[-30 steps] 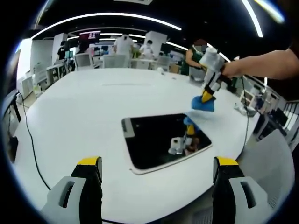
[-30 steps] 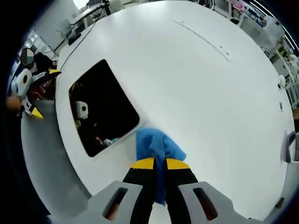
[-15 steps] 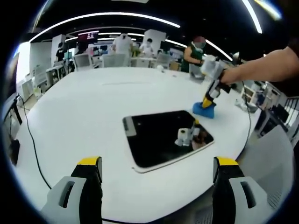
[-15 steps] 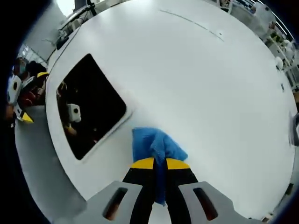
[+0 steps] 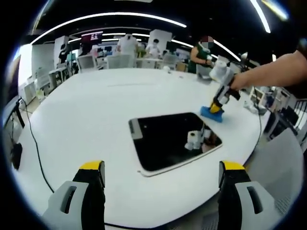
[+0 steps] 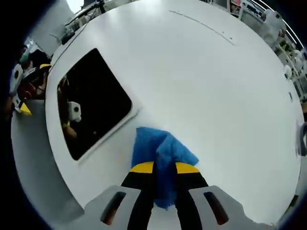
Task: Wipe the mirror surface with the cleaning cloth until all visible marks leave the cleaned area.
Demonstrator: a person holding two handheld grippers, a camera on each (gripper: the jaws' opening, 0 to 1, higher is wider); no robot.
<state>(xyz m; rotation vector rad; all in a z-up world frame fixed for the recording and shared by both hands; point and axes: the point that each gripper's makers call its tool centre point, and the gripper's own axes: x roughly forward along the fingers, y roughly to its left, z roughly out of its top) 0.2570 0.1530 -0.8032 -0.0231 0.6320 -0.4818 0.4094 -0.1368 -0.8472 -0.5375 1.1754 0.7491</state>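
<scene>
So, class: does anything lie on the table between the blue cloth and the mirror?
Nothing visible does. The right gripper holds the cloth on bare white table just beside the mirror.

Bright ceiling strip lights (image 5: 120, 18), fisheye-warped edges, sharp

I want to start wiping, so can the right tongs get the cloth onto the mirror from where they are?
Probably yes. The right tongs hold the blue cloth on the white table just beside the mirror, with nothing between them.
</scene>
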